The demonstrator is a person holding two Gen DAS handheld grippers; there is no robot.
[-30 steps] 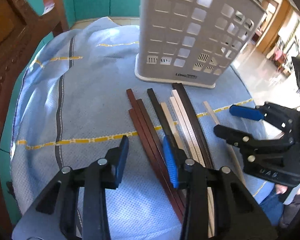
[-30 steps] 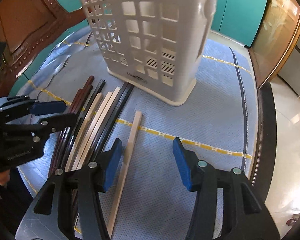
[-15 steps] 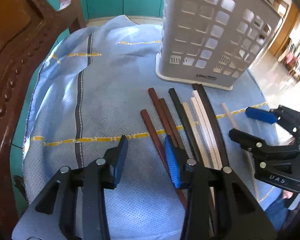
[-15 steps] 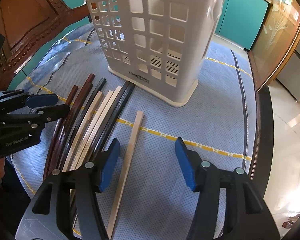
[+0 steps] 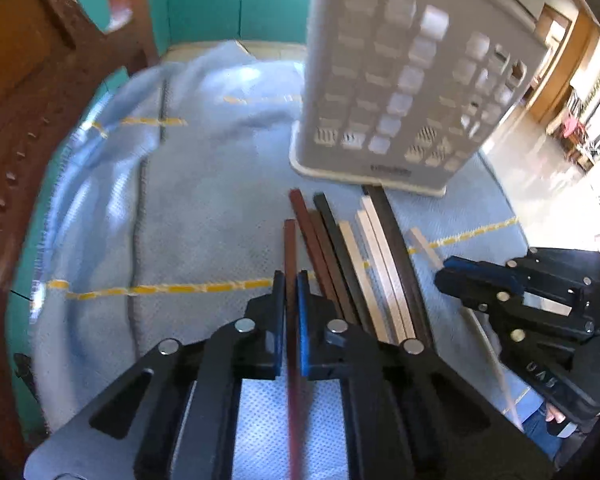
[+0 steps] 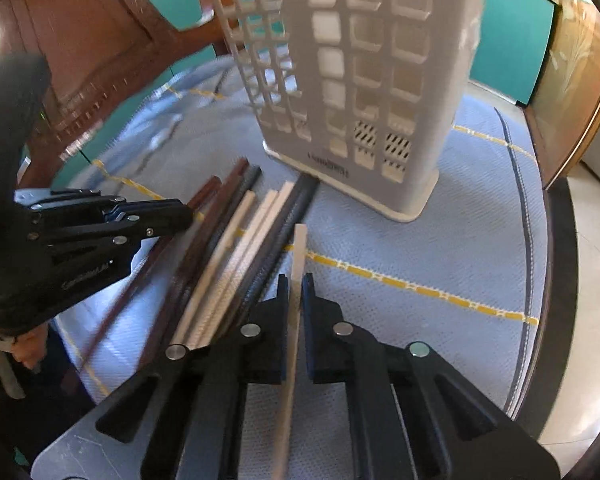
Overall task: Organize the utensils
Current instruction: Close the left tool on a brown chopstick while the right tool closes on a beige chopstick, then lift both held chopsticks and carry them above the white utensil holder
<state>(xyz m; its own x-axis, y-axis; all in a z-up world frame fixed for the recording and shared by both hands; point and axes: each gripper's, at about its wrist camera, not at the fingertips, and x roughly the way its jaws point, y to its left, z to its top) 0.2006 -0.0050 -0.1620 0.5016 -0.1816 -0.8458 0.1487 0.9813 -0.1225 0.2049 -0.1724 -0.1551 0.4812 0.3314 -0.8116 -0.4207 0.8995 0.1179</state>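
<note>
Lying side by side on the blue cloth (image 5: pixel 204 216), the chopsticks are arranged so that each outermost one can be reached singly. A reddish-brown chopstick (image 5: pixel 290 248) is clamped between the closed jaws of the left gripper (image 5: pixel 288 296), and a pale chopstick (image 6: pixel 299 256) is pinched likewise by the right gripper (image 6: pixel 296 296). The remaining sticks (image 6: pixel 236 248) are left between the two tools. Ahead of both stands the white slotted utensil holder (image 6: pixel 352 80), presumably the destination. Both grippers are pitched steeply downward, fingers aimed along the sticks.
</note>
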